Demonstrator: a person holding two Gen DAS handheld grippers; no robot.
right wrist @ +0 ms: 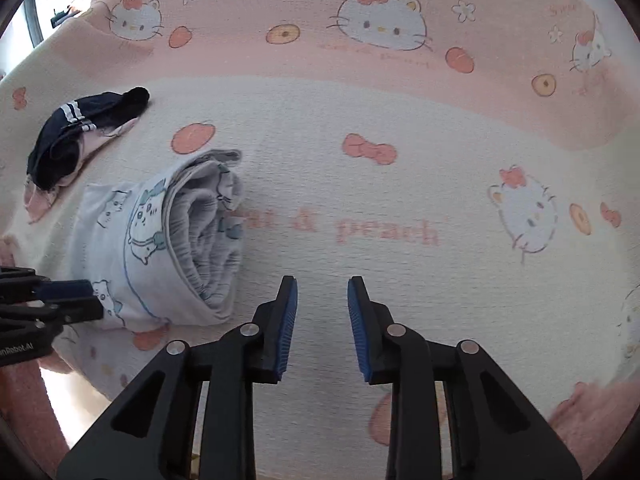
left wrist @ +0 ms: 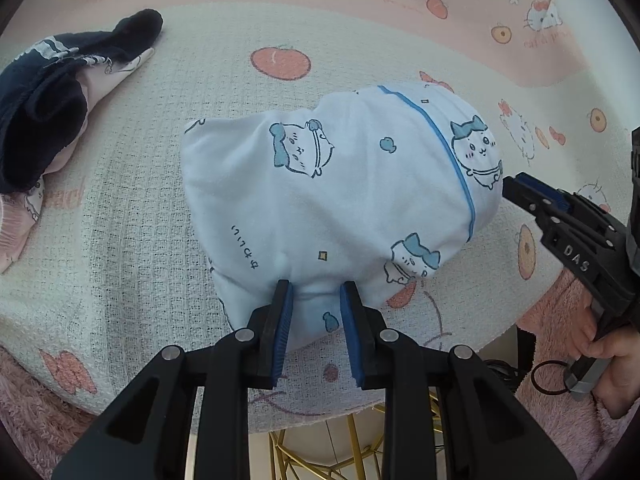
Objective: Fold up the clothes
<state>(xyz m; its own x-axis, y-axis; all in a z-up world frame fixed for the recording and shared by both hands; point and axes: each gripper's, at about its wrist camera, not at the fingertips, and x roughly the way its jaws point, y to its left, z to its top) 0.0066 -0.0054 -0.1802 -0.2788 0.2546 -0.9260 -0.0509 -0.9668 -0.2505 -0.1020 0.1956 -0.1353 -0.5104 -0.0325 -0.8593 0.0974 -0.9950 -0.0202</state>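
left gripper is pointing steeply down at the near edge of the folded light blue garment, its blue pads sitting narrowly apart with a small bunch of the garment's cloth between them; whether the pads are actually pressing on that cloth cannot be told. the garment, printed with cartoon animals and a blue piping line, is lying on the cat-and-peach blanket directly ahead of this gripper. right gripper is hanging over bare blanket with nothing between its pads, jaws narrowly parted. from its view the garment is lying to the left of the fingers, showing rolled grey-blue layers at its open end. a dark navy and pink clothes pile is resting far left of both tools. a hand is gripping the right tool's handle.
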